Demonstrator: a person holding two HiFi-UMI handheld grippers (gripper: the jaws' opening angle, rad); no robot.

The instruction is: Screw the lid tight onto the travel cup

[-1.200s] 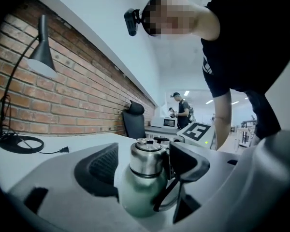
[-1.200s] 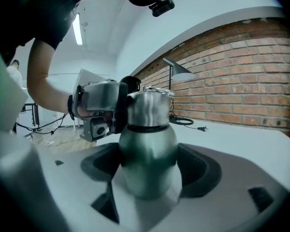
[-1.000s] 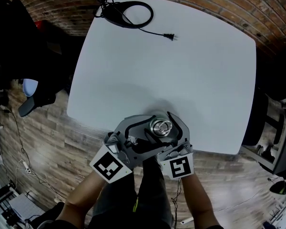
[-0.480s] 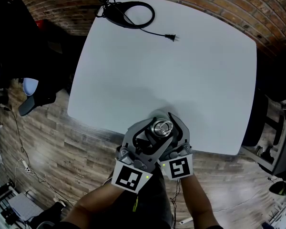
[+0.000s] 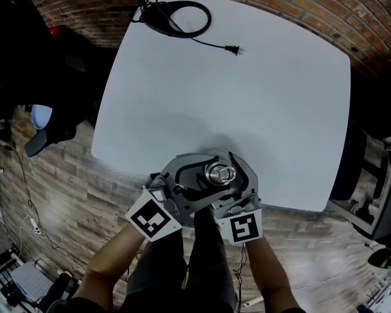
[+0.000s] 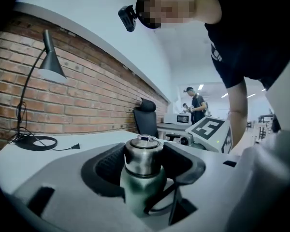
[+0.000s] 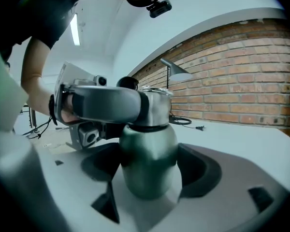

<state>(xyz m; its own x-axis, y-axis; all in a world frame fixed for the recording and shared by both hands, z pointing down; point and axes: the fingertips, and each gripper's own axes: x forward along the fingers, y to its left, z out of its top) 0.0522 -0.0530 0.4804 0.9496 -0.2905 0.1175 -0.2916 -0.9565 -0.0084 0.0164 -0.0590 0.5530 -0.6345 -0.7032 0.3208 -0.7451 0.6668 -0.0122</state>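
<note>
The travel cup (image 5: 219,173) stands upright near the white table's front edge. It has a dark green body (image 7: 150,166) and a steel lid (image 6: 143,154) on top. My right gripper (image 7: 150,173) is shut on the green body, its dark pads (image 7: 205,170) against both sides. My left gripper (image 6: 144,161) comes in from the left, higher up, and is shut on the steel lid with a pad (image 6: 108,166) against each side. A thin black loop (image 6: 159,202) hangs down the cup's side.
The white table (image 5: 247,96) stretches away behind the cup. A coiled black power cord (image 5: 179,18) with its plug (image 5: 233,49) lies at the far edge, below a grey lamp (image 6: 48,57). The front edge is just behind the grippers. An office chair (image 6: 146,117) and a person (image 6: 197,103) are in the room beyond.
My left gripper swung round the lid toward the middle, then back to the left, and its jaws narrowed onto the lid. The cup and the right gripper stayed in place.
</note>
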